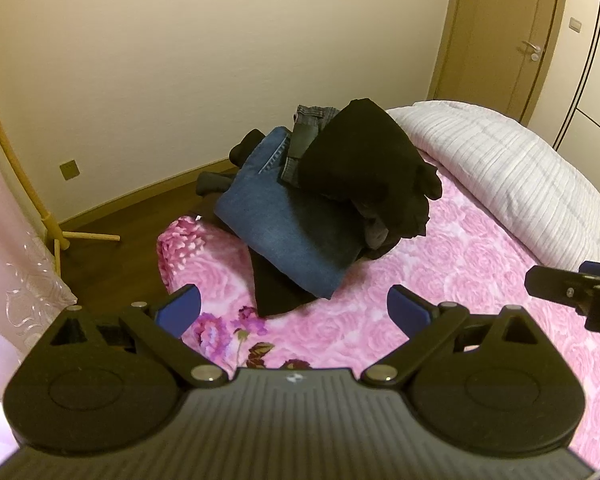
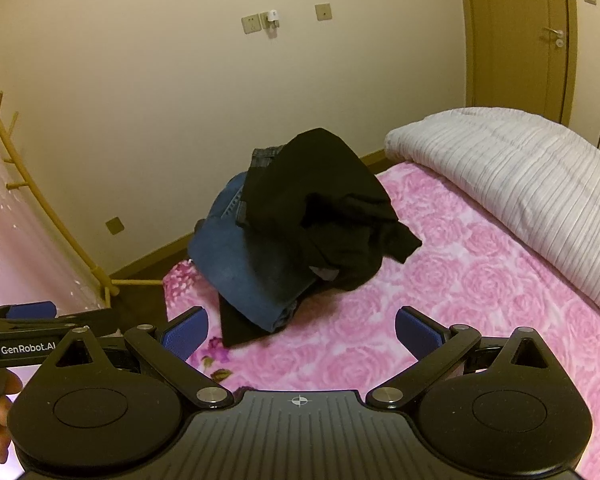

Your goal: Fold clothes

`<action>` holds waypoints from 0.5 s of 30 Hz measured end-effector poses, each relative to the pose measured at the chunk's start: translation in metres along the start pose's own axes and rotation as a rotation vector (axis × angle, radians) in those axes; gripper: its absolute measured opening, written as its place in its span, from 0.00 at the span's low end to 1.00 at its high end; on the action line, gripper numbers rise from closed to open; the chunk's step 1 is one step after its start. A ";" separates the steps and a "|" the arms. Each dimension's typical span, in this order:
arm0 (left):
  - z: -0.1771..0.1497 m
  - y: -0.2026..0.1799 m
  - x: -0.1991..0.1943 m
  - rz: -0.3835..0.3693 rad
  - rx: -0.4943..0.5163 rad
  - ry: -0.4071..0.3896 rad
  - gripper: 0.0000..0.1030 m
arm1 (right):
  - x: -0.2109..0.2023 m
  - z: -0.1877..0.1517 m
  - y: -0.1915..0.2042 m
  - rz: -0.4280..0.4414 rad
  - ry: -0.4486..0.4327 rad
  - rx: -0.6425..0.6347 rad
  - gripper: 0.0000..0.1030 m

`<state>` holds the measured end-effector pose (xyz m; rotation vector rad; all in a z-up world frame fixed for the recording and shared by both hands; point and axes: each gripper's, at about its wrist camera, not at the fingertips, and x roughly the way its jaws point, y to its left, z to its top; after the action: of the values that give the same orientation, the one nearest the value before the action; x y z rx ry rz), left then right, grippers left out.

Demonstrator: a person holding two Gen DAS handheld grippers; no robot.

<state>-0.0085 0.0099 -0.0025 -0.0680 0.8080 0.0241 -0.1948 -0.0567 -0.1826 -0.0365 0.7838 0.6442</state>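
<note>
Both tools wide, holding nothing: left tool [image 1: 294,312], right tool [image 2: 302,334]; next grab black top [image 2: 320,200] off clothes pile [image 1: 300,208] on bed [image 2: 460,320]

My right gripper [image 2: 302,334] is hovering spread wide over the pink bedspread [image 2: 440,312], a heap of black clothes [image 2: 320,216] and jeans [image 2: 240,272] lying just ahead.

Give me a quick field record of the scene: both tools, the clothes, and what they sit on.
left tool: open, empty, above the bedspread
right tool: open, empty, short of the pile
clothes pile: heaped near the bed corner, not folded flat
top item: black garment
beneath: blue jeans
surface: pink floral bedspread
nearby: white striped quilt, apart from pile
</note>
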 end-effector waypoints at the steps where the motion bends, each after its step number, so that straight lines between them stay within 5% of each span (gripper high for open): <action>1: 0.000 0.000 0.000 -0.001 0.000 0.001 0.95 | 0.000 0.001 0.000 0.000 0.001 0.001 0.99; 15: -0.002 -0.005 0.001 0.018 0.004 -0.002 0.95 | 0.005 0.000 -0.009 -0.006 0.012 0.015 0.99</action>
<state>-0.0088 0.0050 -0.0046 -0.0574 0.8069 0.0394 -0.1869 -0.0616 -0.1872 -0.0296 0.7996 0.6326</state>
